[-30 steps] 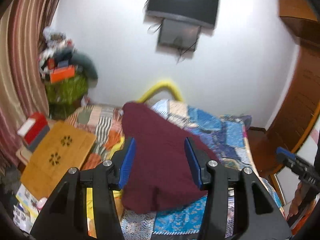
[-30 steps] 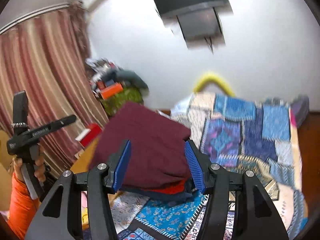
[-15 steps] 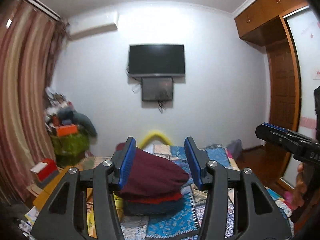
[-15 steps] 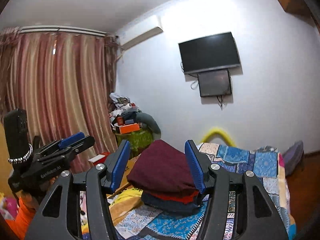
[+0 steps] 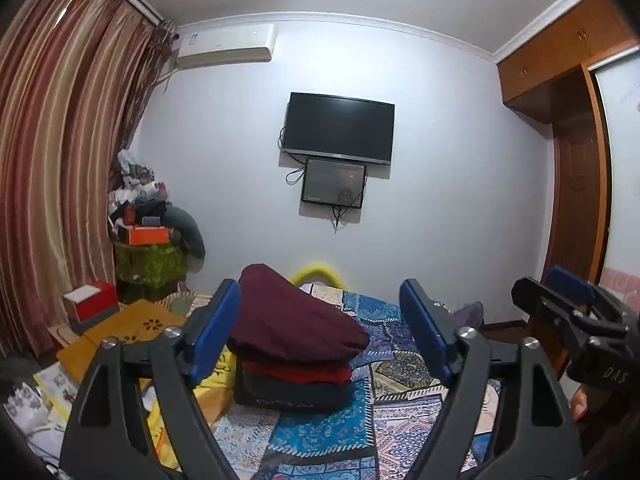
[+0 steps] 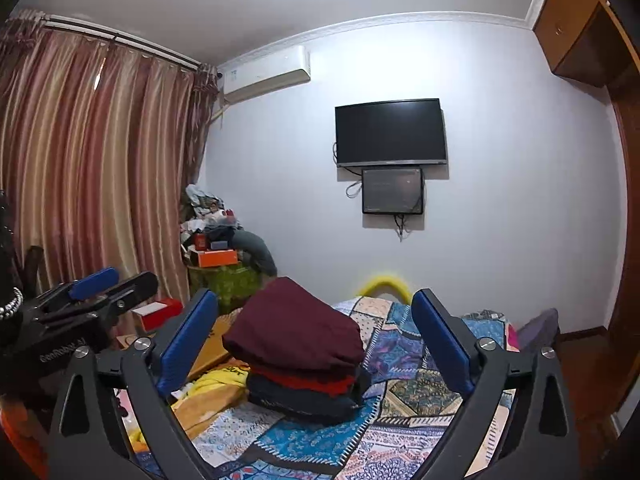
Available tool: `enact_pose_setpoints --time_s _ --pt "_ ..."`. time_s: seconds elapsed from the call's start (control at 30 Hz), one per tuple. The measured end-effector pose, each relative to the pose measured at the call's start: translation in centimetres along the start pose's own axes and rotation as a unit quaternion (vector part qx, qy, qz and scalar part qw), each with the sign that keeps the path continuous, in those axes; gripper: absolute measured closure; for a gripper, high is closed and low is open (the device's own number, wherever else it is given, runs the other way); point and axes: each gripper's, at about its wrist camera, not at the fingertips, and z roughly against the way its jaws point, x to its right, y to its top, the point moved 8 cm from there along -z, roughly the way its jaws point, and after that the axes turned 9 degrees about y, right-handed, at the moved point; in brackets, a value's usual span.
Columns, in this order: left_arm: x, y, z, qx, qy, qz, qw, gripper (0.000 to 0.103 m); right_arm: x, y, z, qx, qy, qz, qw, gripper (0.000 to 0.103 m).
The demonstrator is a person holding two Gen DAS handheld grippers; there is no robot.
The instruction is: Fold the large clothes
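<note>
Left gripper [image 5: 320, 320]: jaws stand wide apart, having just been opening; nothing lies between the blue pads [image 5: 218, 330], which are clear of the fabric. Right gripper [image 6: 316, 336]: jaws likewise spread wide, just opened, holding nothing. Both point roughly level toward the far wall.

Stack of folded clothes [image 5: 294, 354] sits on the patchwork bedspread [image 5: 332, 436], beyond both tools. Top layer is a maroon garment [image 6: 296, 330], over a red garment [image 6: 308, 382], over a dark one at the base.

A wooden lap desk [image 5: 120, 332] lies left of the stack. A television [image 6: 390, 132] hangs on the wall behind.
</note>
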Motion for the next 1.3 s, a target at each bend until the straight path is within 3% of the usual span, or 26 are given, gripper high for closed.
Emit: enact_pose_setpoints --time_s 0.4,1.07,1.3 --pt "-0.9 -1.6 -0.3 -0.021 0.014 0.012 0.9996 0.021 0.6 -1.9 0.5 -0.018 -0.001 -0.010 1.000 0.005" --pt "-0.5 -2.0 -0.5 -0.022 0.017 0.007 0.9996 0.020 0.5 -2.1 1.0 -0.027 0.007 -0.016 0.999 0.005" --pt "-0.8 -2.0 -0.5 -0.019 0.020 0.009 0.9996 0.015 0.5 -2.0 1.0 -0.030 0.008 -0.014 0.999 0.005"
